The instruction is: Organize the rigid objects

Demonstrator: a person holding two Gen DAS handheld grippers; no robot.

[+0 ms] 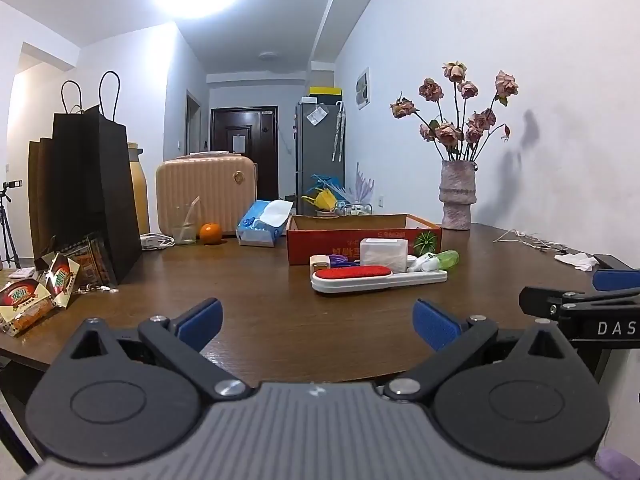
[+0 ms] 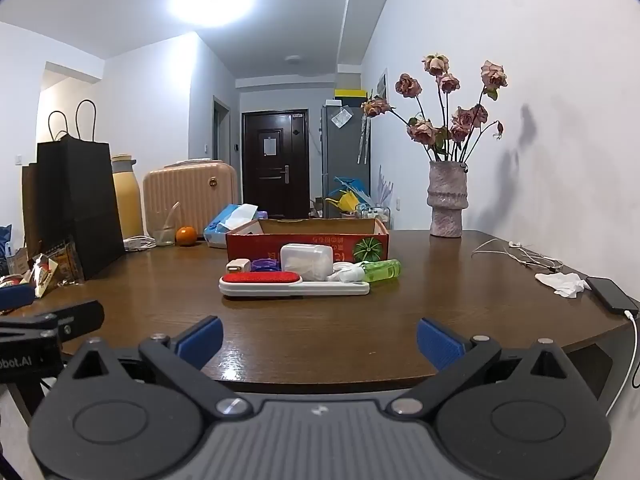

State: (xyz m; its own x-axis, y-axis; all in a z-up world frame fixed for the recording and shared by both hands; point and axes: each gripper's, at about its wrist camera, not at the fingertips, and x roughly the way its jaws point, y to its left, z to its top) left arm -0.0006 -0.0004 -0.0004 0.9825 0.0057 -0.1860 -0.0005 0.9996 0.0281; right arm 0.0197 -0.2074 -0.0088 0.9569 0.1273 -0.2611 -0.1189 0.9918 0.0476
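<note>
Rigid objects are grouped at the middle of the counter [image 2: 320, 332], well ahead of both grippers and against the front wall of a red cardboard box [image 2: 308, 240]. Neither gripper is in contact with any of them.

The left gripper [image 1: 318, 322] is held at the near counter edge with its jaws spread wide and nothing between the blue pads [image 1: 434, 324]. The right gripper [image 2: 320, 338] is held likewise, jaws fully apart and empty. Each gripper is seen at the margin of the other's view.

Nearest the jaws lies a lint brush [image 2: 294, 283], a long white body with a red pad, laid flat and crosswise. Directly behind it, from left to right, are a small white adapter [image 2: 239, 266], a purple ring-shaped item [image 2: 265, 265], a translucent white box [image 2: 307, 260], a white spray head and a green bottle [image 2: 382, 270] lying on its side. Whether these items touch the brush cannot be told.

The counter is dark brown wood with a glossy finish. On its left side stand black paper bags [image 1: 86, 184], with snack packets [image 1: 36, 296] in front of them. Farther back are a glass cup, an orange [image 1: 210, 233], a tissue pack [image 1: 264, 222] and a peach suitcase [image 1: 206, 192]. At the right rear stands a ribbed vase [image 2: 447, 200] of dried roses. White earphone cables [image 2: 520, 256], a crumpled tissue [image 2: 564, 283] and a phone [image 2: 612, 294] lie along the right edge. Behind the counter are white walls, a dark door [image 2: 276, 168] and a grey refrigerator [image 1: 320, 148].
</note>
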